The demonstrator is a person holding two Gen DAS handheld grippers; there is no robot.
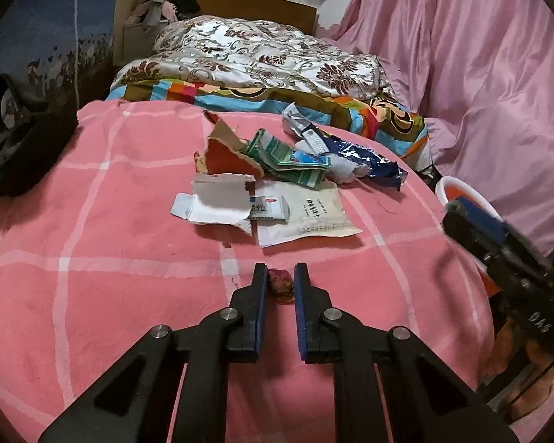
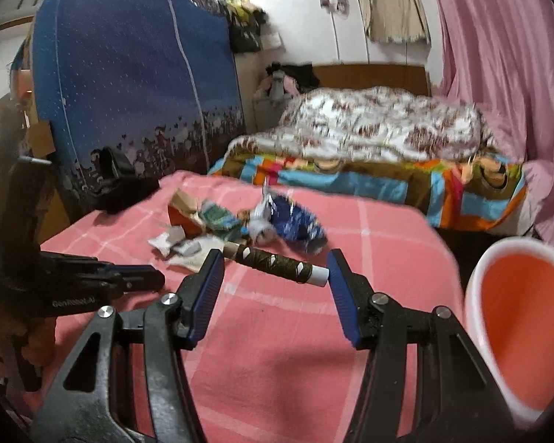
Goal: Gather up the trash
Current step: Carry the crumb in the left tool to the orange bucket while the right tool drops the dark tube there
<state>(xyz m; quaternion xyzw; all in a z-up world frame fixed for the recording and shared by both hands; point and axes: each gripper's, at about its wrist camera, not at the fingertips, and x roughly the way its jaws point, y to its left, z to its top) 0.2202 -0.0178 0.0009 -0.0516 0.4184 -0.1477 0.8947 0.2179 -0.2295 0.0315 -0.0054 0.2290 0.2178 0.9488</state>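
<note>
While the pink checked blanket point(image 1: 92, 258) covers most of the bed, the far left edge has a black bag point(image 1: 22, 147) sitting on it, with a blue starry wardrobe point(image 2: 129, 85) behind. Moving right, the left hand-held gripper point(image 1: 280, 277) points down at the blanket with its jaws narrow around a small dark reddish wad point(image 1: 281, 285); the left pad looks to be touching it, the right one I honestly can't tell, so I won't call it a firm grip. Just beyond that is the trash pile: a torn white box point(image 1: 218, 203), a flat white packet point(image 1: 310, 217) partly under it, a ripped orange card point(image 1: 229, 151), a crumpled green-and-white carton point(image 1: 291, 158) and a blue foil wrapper point(image 1: 365, 166) at the right end, all touching or overlapping. Behind the pile there's a colourful striped sheet point(image 1: 240, 99) and a floral quilt point(image 1: 262, 51). In the right wrist view, the right hand-held gripper point(image 2: 275, 277) stands about half wide, clamped end to end on a dark patterned roll point(image 2: 277, 264) with a white tip, lifted off the blanket. Further right, past the bed's edge, there's a white bin point(image 2: 476, 284) with an orange inside, near that gripper. A pink sheet point(image 1: 480, 74) hangs along the far right. The right view is a bit blurry.
</note>
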